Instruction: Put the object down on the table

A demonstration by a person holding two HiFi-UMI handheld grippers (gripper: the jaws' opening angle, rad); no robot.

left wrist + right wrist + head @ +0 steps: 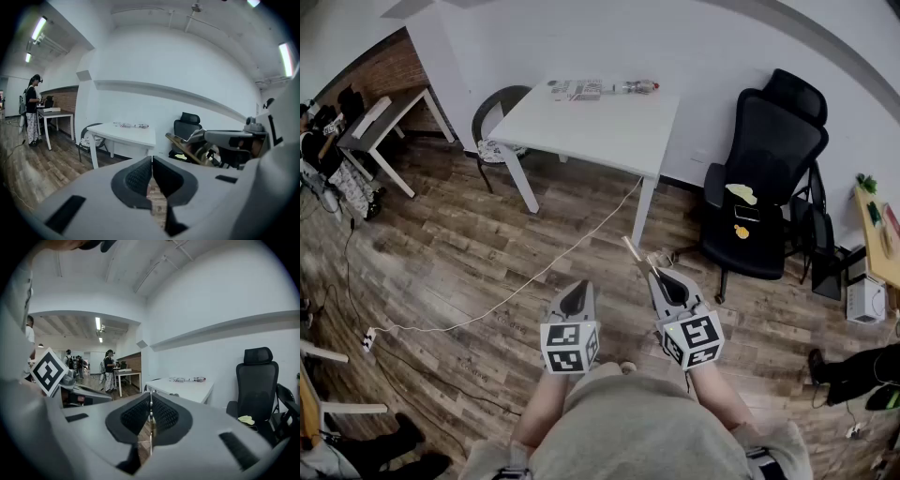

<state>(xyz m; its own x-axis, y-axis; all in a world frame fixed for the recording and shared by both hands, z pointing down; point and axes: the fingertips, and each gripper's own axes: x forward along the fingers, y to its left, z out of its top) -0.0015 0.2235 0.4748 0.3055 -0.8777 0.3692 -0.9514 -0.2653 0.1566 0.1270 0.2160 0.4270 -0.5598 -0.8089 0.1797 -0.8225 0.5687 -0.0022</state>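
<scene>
Perhaps wooden strip [634, 251] in right gripper [656, 276]

Thin flat strip [636, 253] clamped in right gripper [659, 277], left gripper [576, 298] beside it, white table [609, 122] ahead, black office chair [773, 150] right.

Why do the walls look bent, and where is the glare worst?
Head view: the wide lens curves the wall and floor planks. Left gripper view: the ceiling lamp blooms white. Right gripper view: a black rim rings the picture; the close-up thin stick looks soft.
</scene>
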